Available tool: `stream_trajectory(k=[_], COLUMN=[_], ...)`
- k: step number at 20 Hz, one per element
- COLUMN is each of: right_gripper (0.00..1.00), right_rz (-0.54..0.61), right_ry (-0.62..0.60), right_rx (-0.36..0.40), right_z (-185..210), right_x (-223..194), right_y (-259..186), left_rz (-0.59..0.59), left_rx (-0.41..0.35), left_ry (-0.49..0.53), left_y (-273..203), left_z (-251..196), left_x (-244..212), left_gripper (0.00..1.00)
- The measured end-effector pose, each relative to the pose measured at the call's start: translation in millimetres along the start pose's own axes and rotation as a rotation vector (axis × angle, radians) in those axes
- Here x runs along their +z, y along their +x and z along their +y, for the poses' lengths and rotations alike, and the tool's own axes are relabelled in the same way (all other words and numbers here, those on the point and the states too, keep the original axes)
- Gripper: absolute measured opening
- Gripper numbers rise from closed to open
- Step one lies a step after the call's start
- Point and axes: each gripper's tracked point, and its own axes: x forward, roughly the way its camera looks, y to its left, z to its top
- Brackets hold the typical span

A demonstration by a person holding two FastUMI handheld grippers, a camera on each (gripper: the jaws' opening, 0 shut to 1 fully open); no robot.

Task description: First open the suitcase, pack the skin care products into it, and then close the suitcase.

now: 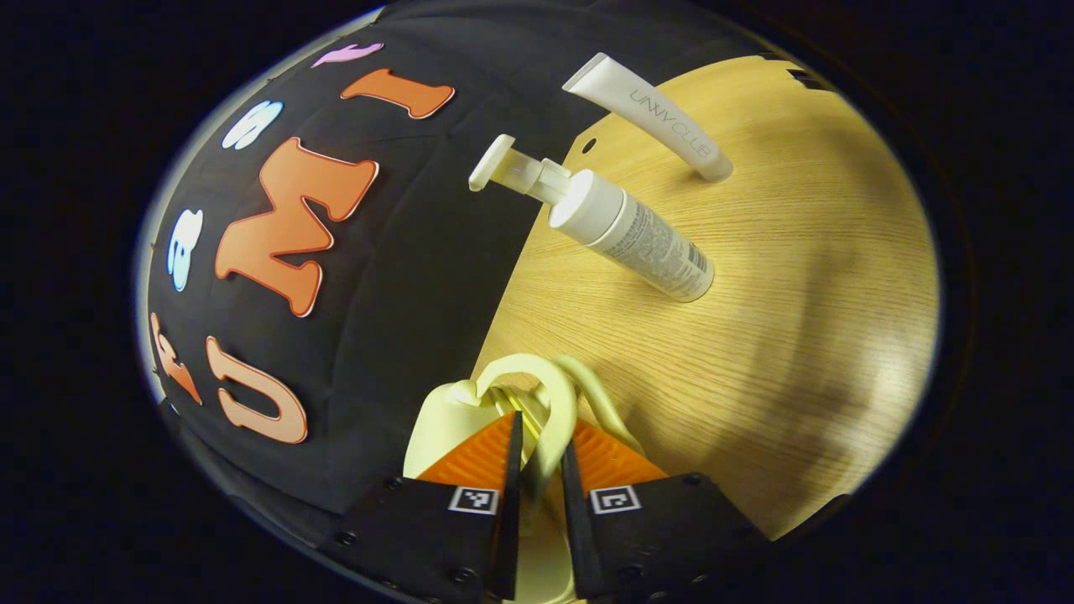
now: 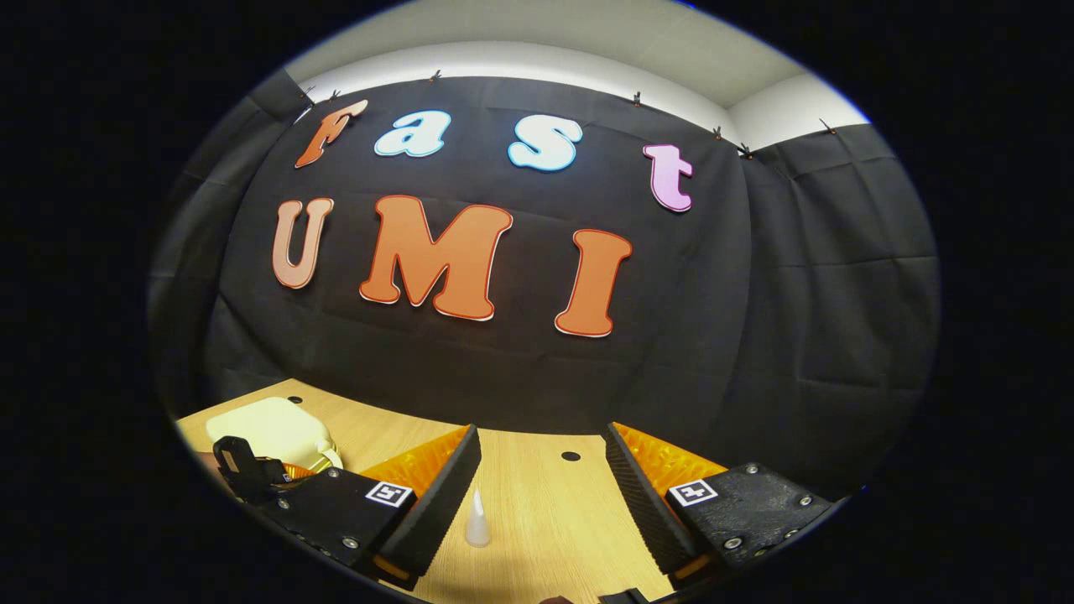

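Left gripper (image 1: 541, 457) has its jaws clamped on the pale yellow suitcase (image 1: 445, 419) handle, a thin stiff loop and likely the best hold on a small, light, hard, slick shell; right gripper (image 2: 541, 486) hangs with jaws wide apart, holding nothing. Pump bottle (image 1: 625, 231) and tube (image 1: 650, 113) stand on the smooth wooden worktop (image 1: 797, 352), probably light and tippy. Black cloth wall close behind.
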Motion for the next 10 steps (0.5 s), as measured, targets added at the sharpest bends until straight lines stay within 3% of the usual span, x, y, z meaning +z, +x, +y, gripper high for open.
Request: stream_trajectory(k=[5, 10], right_gripper=[0.95, 0.95], right_rz=[0.013, 0.019], right_ry=[0.001, 0.008], right_rx=[0.002, 0.025], right_z=[0, 11], right_x=[-6, -8], right_y=[-1, 4], left_rz=[-0.026, -0.044], left_rx=[0.044, 0.115], left_ry=[-0.04, -0.195], left_y=[-12, -29], left_z=[25, 87], left_x=[5, 7], left_gripper=[0.24, 0.24])
